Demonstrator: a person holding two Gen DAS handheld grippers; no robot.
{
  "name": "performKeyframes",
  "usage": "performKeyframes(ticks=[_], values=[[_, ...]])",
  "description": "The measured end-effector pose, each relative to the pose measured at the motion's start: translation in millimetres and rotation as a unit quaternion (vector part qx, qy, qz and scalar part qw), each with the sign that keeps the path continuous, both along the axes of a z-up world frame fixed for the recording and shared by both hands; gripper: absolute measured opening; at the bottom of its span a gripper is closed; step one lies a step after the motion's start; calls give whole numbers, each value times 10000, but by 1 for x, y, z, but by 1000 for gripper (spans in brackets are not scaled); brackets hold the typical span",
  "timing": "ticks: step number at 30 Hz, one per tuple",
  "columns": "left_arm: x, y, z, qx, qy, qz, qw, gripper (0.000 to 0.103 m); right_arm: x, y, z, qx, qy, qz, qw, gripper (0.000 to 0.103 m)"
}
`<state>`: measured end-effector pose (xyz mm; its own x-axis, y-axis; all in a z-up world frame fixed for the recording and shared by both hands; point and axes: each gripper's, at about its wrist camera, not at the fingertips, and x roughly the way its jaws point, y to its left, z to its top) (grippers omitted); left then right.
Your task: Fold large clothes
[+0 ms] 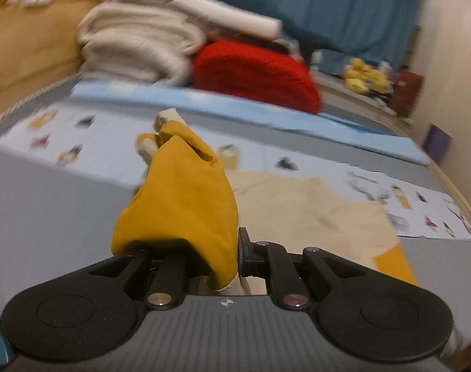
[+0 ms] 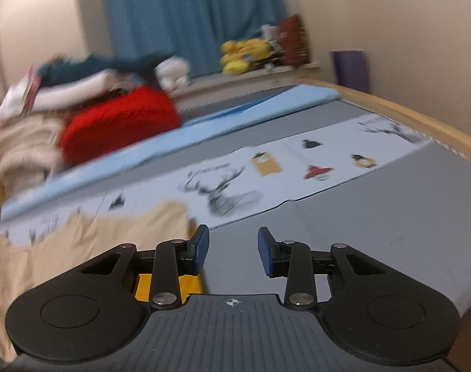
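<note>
The left claw [image 1: 204, 260] is clamped on a lifted mustard-yellow fold of the garment [image 1: 313, 210], whose beige rest lies flat on the bed [image 1: 49, 204], while the right claw [image 2: 234, 249] stands partly open and empty beside it, so I judge the folding only begun.

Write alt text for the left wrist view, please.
The left gripper is shut on a mustard-yellow garment with beige lining, lifting a bunch of it over a grey bed. Folded clothes and a red bundle are behind.
</note>
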<state>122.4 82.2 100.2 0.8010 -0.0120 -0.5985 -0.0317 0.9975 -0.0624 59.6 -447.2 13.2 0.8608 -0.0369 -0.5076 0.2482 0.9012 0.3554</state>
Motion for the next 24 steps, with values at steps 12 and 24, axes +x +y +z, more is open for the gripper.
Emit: performKeyframes(ticks=[12,24], values=[[-14,-295,-67,1719,409,-2229,9587,10,-6,-46,-7,366,-228,-37,9991,37],[-16,-292,-125,892,1565,-3572,9165,56,0,-29,-10,399,-47,471,9981,43]])
